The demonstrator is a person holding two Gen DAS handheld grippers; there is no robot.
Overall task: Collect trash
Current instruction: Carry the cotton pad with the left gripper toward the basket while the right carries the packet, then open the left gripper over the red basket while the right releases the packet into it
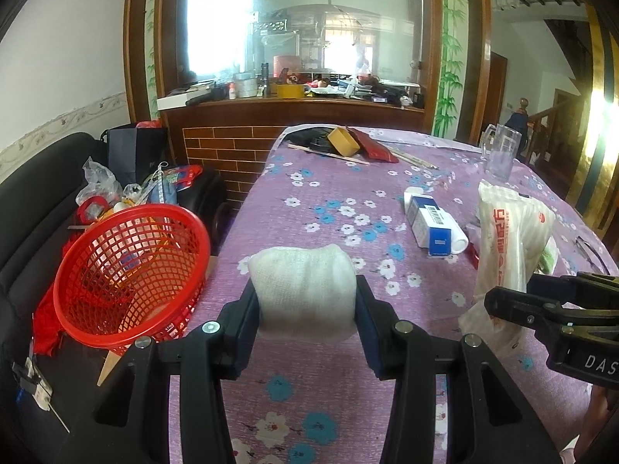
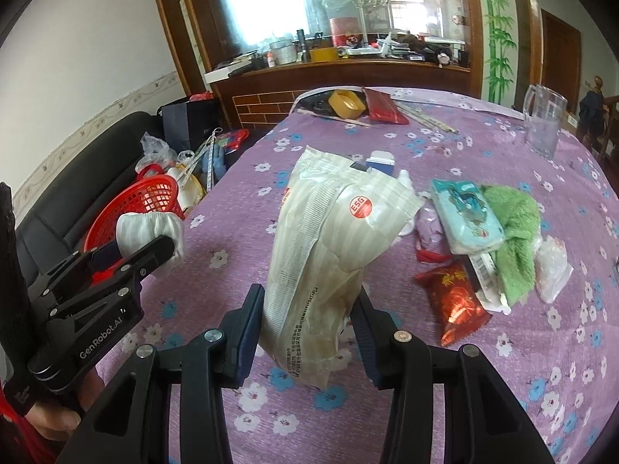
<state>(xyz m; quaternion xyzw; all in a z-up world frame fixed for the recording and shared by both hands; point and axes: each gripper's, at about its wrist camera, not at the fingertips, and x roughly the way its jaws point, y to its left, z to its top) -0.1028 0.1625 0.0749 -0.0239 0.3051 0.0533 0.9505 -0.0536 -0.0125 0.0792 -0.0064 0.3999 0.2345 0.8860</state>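
Trash: white wad (image 1: 305,290) pinched by left gripper (image 1: 307,305), soiled wrapper (image 2: 329,255) by right gripper (image 2: 307,321); either may slip short of red basket (image 1: 127,266).

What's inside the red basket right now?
The red basket looks empty through its mesh in the left wrist view; clutter shows behind it. In the right wrist view, the left tongs and their white cloth cover most of it.

Bright daylight glares white off the glass panel (image 1: 216,27) behind the table (image 1: 309,201). Fisheye bending curves the walls; frame corners go black. Nearby fingers (image 1: 247,321) look slightly soft.
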